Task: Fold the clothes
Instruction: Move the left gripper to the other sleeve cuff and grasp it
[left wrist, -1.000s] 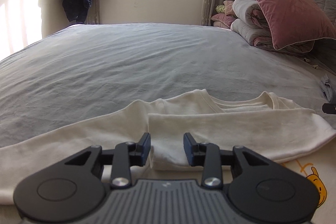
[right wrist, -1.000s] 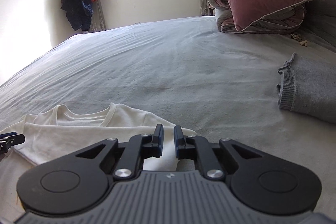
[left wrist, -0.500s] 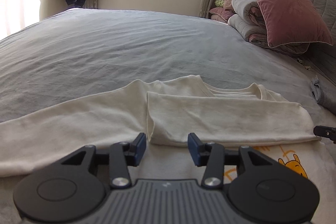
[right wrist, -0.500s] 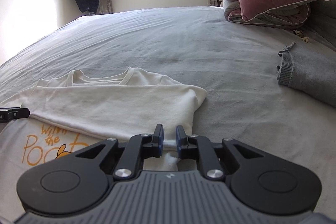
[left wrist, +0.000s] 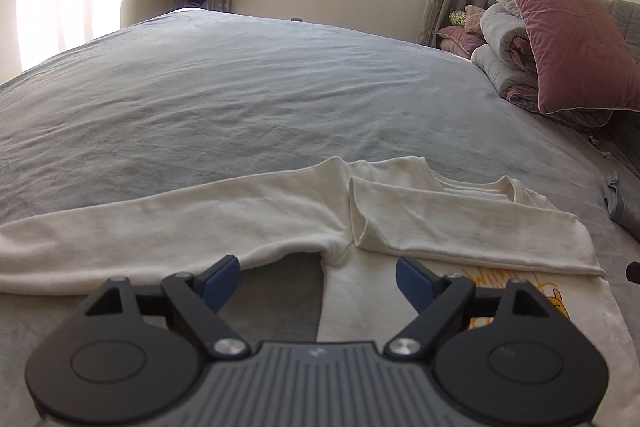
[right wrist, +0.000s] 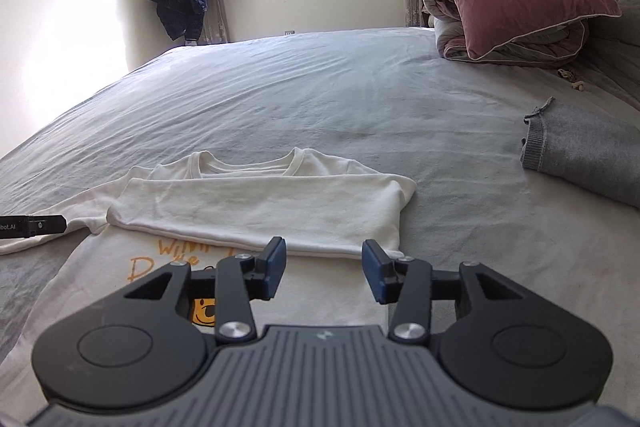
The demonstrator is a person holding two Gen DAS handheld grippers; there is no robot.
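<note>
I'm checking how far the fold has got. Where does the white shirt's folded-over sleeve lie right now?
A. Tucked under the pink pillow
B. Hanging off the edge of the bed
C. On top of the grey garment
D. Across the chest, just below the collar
D: the folded sleeve lies flat across the white shirt, just below the collar and above the orange print.

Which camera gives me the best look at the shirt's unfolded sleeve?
The left wrist view: the unfolded sleeve stretches across the bed toward the frame's left edge, fully visible. The right wrist view shows only a sliver of it beside the left gripper's tip.
</note>
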